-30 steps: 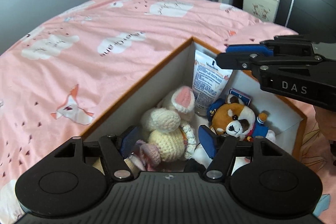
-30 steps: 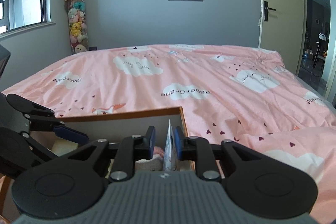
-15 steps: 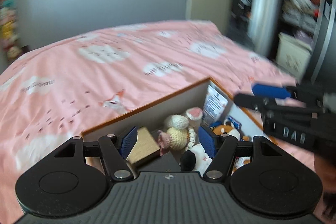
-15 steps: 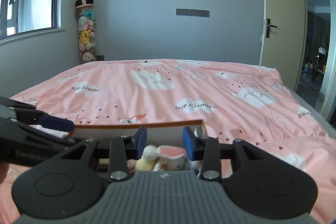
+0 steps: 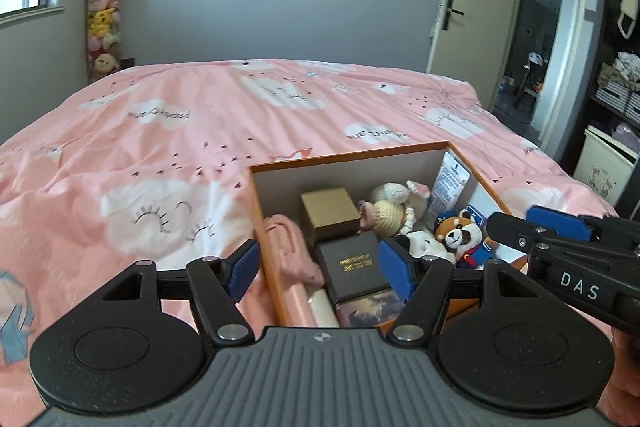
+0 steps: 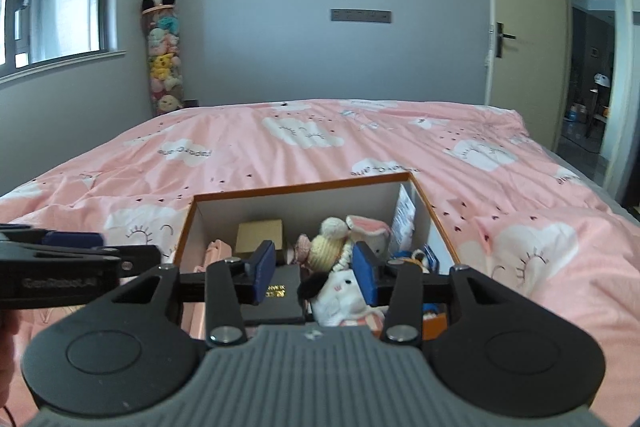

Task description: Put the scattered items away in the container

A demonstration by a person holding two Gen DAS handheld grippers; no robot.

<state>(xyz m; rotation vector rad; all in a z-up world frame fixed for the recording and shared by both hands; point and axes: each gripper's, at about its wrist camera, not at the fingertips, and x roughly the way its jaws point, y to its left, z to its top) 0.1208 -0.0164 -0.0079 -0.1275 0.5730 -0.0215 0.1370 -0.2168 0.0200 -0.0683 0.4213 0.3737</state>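
Both opening, empty tools back from the crammed orange-rimmed box [image 5: 348, 158] since earlier.

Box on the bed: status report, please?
Left gripper and right gripper opening, both empty. Box holds toys, tube, small boxes. Nothing in the way.

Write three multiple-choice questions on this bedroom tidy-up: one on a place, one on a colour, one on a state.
1. Where does the white tube stand?
A. in the box's far right corner
B. on the blanket
C. outside the box

2. What colour is the rim of the box?
A. green
B. orange
C. black

3. What do the left tongs hold?
A. the brown toy
B. the tube
C. nothing

Answers: 1 A, it leans against the far right walls. 2 B, the top edge is orange. 3 C, the opening pads have nothing gripped between them.
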